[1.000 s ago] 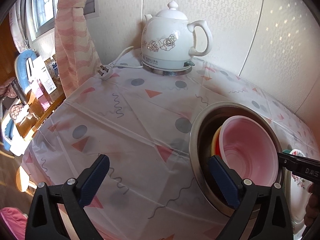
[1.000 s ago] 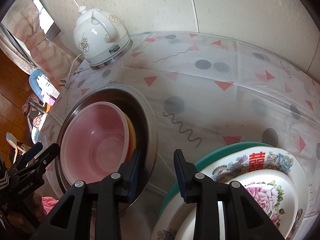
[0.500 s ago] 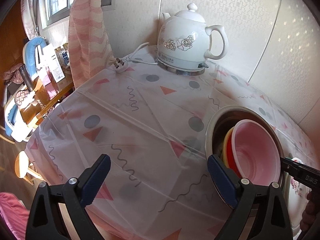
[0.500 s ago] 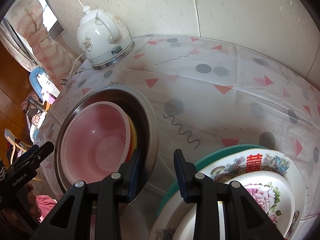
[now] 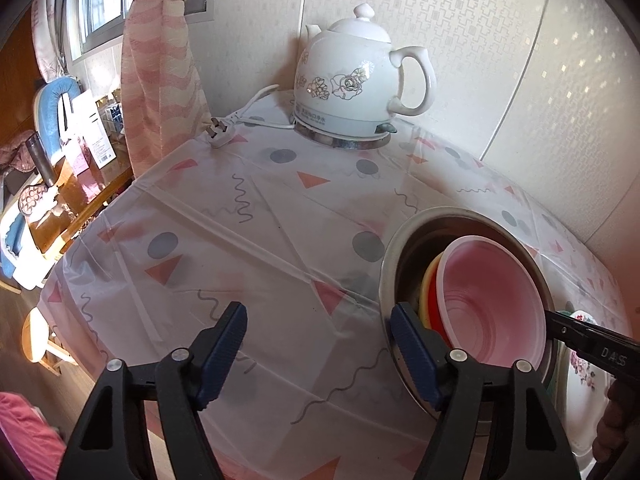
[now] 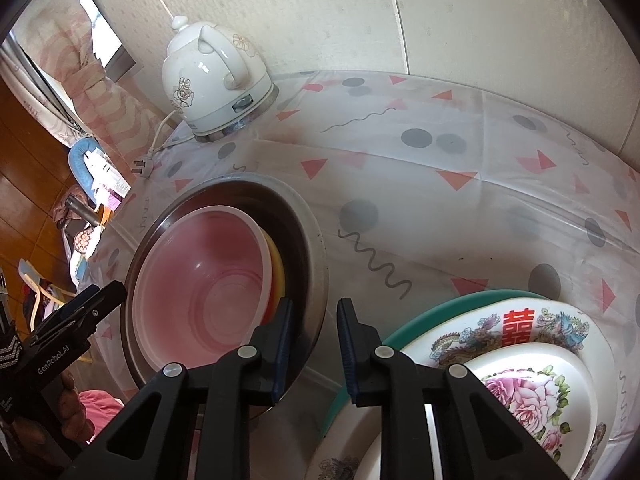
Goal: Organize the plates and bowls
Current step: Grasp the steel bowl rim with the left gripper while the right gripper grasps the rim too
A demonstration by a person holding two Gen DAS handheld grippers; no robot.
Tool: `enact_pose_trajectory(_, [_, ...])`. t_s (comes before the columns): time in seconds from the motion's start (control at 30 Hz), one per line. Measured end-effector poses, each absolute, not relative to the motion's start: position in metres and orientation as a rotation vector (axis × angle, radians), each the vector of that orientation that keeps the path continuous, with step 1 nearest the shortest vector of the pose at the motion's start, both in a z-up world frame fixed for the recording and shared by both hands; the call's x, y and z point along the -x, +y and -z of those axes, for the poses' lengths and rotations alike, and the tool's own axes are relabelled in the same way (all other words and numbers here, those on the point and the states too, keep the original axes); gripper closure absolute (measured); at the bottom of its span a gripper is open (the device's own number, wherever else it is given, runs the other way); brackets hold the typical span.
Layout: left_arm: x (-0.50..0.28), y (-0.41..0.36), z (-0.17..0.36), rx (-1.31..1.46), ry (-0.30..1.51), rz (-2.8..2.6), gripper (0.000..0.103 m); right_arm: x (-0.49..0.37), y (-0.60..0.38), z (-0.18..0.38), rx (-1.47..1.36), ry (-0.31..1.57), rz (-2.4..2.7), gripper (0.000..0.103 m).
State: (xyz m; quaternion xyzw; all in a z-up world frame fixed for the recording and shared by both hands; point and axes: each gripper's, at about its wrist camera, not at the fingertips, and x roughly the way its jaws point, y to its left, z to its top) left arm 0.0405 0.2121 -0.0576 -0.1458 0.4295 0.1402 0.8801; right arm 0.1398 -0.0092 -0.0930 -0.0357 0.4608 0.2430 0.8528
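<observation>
Covered in a thin, creased plastic sheet printed with grey dots, pink triangles and dark squiggles: counter [image 5: 256, 240], set into a corner of pale embossed wall panels. At the back, glossy white ceramic kettle [image 5: 352, 80] with a floral decal, knobbed lid and looped handle, standing on a round metal base; white cord and plug [image 5: 219, 133] lying beside it on the sheet. Left of that, hanging pink-and-cream striped curtain [image 5: 160, 60] of soft woven cloth.

Toward the near edge, round dull steel basin [image 6: 312, 248], deep and thin-walled. Nested inside: translucent pink plastic bowl [image 6: 200, 280] with a thick pale rim, stepped rings at its bottom, leaning on a red and a yellow bowl [image 5: 430, 292] showing only as crescent rims. Just right of the basin, stack of glazed plates [image 6: 528, 344]: teal rim lowest, then a white plate with a red character and painted birds, then a smaller one with pink roses.

Left hand-held gripper [image 5: 320, 342], black with blue ribbed pads, spread wide and holding nothing; right finger overlapping the basin's near rim in view, contact unclear. Right hand-held gripper [image 6: 314, 346] parted by a narrow gap, pinching nothing, straddling the basin's wall, left finger inside, right finger outside.
</observation>
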Motion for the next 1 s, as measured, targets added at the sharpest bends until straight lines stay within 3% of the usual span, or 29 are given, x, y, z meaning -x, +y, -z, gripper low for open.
enact_pose_trajectory(0.27, [-0.049, 0.214, 0.052, 0.319, 0.9, -0.23, 0.058, -0.14, -0.008, 0.095, 0.071, 0.977, -0.512, 0.082])
enact_pose_trajectory(0.67, [-0.05, 0.225, 0.051, 0.387, 0.909, -0.173, 0.056, -0.141, -0.006, 0.098, 0.075, 0.986, -0.511, 0.082])
enact_pose_trajectory(0.8, [-0.053, 0.223, 0.051, 0.359, 0.913, -0.176, 0.048, -0.142, -0.007, 0.097, 0.074, 0.986, -0.511, 0.082])
enact_pose_trajectory(0.9, [-0.055, 0.216, 0.055, 0.343, 0.937, -0.134, 0.051, -0.142, -0.006, 0.098, 0.076, 0.986, -0.51, 0.082])
enact_pose_trajectory(1.0, [-0.06, 0.209, 0.06, 0.334, 0.953, -0.097, 0.069, -0.141, -0.006, 0.098, 0.082, 0.982, -0.512, 0.082])
